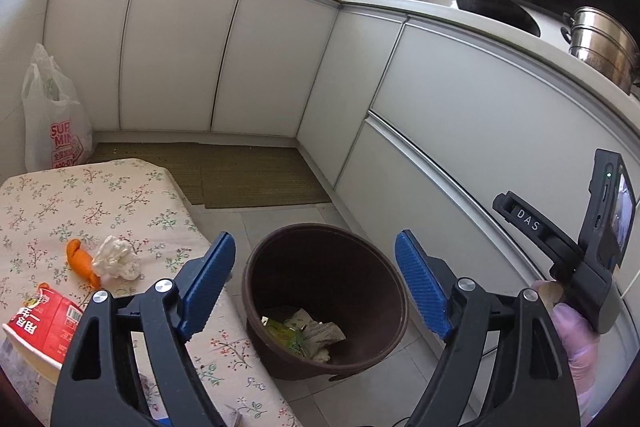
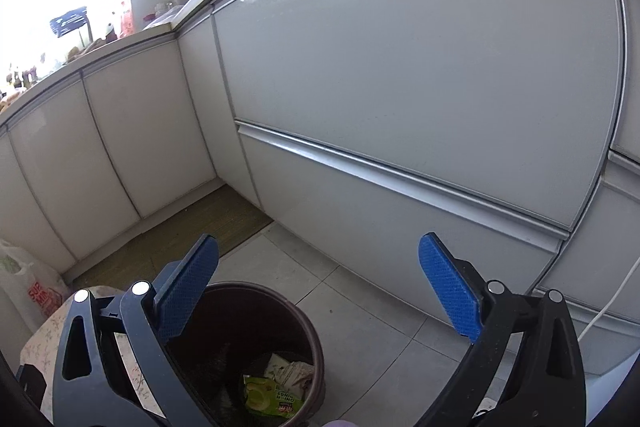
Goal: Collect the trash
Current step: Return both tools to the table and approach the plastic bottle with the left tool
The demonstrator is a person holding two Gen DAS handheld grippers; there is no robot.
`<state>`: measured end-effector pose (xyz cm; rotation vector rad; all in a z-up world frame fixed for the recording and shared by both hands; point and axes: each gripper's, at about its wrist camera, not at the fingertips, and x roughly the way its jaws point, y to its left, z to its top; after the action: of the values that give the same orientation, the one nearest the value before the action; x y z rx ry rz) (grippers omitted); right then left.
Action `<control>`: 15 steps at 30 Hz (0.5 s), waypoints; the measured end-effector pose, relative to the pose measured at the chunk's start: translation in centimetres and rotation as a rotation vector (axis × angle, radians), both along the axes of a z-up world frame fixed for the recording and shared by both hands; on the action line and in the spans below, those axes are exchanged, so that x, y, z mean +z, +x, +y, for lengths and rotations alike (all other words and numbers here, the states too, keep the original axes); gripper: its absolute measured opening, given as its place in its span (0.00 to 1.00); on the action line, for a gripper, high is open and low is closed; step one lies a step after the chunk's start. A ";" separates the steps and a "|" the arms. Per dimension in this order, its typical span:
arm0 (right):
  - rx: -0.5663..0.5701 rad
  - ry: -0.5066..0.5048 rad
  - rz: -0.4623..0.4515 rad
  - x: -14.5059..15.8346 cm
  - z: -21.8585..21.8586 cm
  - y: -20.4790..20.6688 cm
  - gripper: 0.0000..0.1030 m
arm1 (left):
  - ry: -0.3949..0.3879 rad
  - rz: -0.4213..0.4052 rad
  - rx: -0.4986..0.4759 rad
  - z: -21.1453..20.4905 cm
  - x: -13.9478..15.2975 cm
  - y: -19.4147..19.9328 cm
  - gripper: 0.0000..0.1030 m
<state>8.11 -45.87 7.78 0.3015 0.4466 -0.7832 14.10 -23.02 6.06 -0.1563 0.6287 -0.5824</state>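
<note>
The left gripper hangs over the brown bin with its jaws spread wide and nothing between them; the bin's open mouth shows straight through the gap, and inside it lie a green snack wrapper and crumpled paper. The right gripper also stands wide apart and empty, aimed at the tiled floor and the cabinet fronts, with the same bin low on its left side. What is left to collect sits on the desk, covered in a floral cloth, to the left of the bin: a crumpled white tissue, an orange peel touching the tissue's left side, and a red and white noodle cup lying on its side at the near left edge. All three lie to the left of the left jaws and a little nearer the camera than the bin, so the left hand looks the nearer one; the right view barely catches a corner of the cloth. The peel's long axis runs from upper left to lower right in the left view, roughly across the line the jaws point along. The cup seems to lie with its long axis slanting the same way, its rim toward the lower left. The tissue is a rounded wad with no clear axis, so any approach angle would probably serve.
</note>
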 end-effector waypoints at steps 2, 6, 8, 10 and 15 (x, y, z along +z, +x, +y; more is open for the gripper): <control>0.037 -0.013 0.012 0.0 1.3 0.5 0.93 | 0.008 -0.002 0.032 1.2 0.2 -0.2 0.79; 0.121 -0.056 0.031 0.0 4.4 1.3 0.93 | 0.017 -0.006 0.099 3.7 0.9 -0.2 0.80; 0.168 -0.076 0.033 0.1 6.2 1.7 0.93 | 0.022 -0.009 0.140 5.1 1.0 -0.3 0.82; 0.214 -0.092 0.033 0.2 7.8 2.1 0.93 | 0.034 -0.007 0.182 6.6 1.1 -0.2 0.83; 0.330 -0.098 0.051 -0.1 12.1 3.8 0.93 | 0.047 0.023 0.291 11.4 0.7 -0.5 0.87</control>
<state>11.87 -33.79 7.65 0.1119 0.4898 -0.4889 13.62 -11.67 6.78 -0.2065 0.6280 -0.2854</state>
